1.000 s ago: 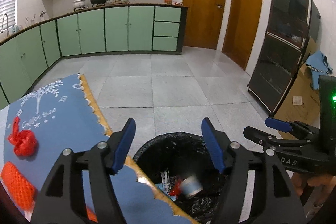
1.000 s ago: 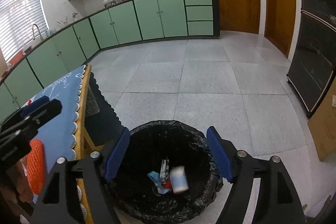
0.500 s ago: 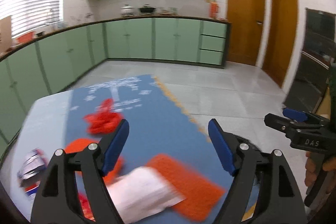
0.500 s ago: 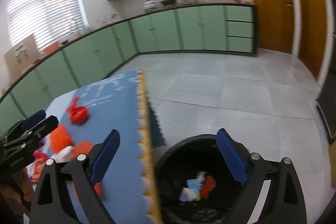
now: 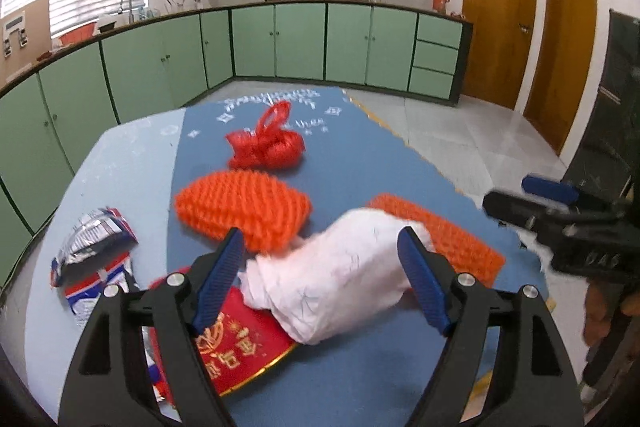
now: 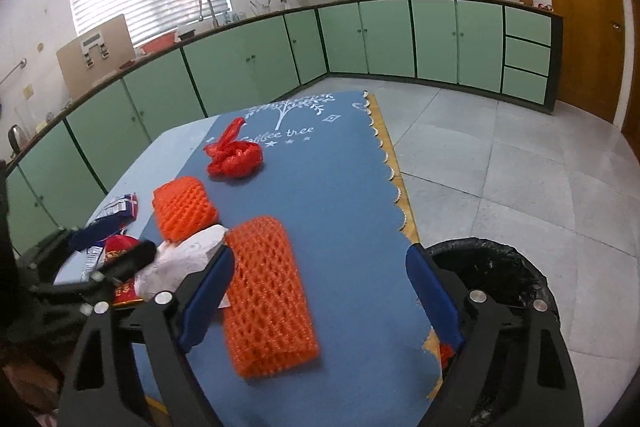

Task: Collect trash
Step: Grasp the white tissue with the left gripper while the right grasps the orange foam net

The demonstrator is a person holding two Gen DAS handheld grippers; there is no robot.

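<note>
Trash lies on a blue tablecloth [image 5: 352, 155]. My left gripper [image 5: 326, 287] is open, its jaws either side of a crumpled white paper [image 5: 332, 279], which shows in the right wrist view [image 6: 180, 263] too. Under the paper lies a red packet [image 5: 236, 351]. My right gripper [image 6: 320, 299] is open above an orange foam net [image 6: 268, 291]. A second orange net [image 5: 244, 211] [image 6: 184, 213], a red net bag [image 5: 266, 147] [image 6: 234, 157] and a silver-blue wrapper [image 5: 92, 251] lie nearby. The black-lined bin [image 6: 500, 279] stands on the floor right of the table.
The table's right edge has a gold scalloped trim [image 6: 396, 187]. Green kitchen cabinets [image 5: 280, 43] run along the far walls. Grey tiled floor [image 6: 500, 167] lies to the right. The right gripper shows in the left wrist view [image 5: 560, 223].
Both grippers have swung from over the bin to the table. The left now straddles the white paper; the right hangs over the orange net. Both stay open.
</note>
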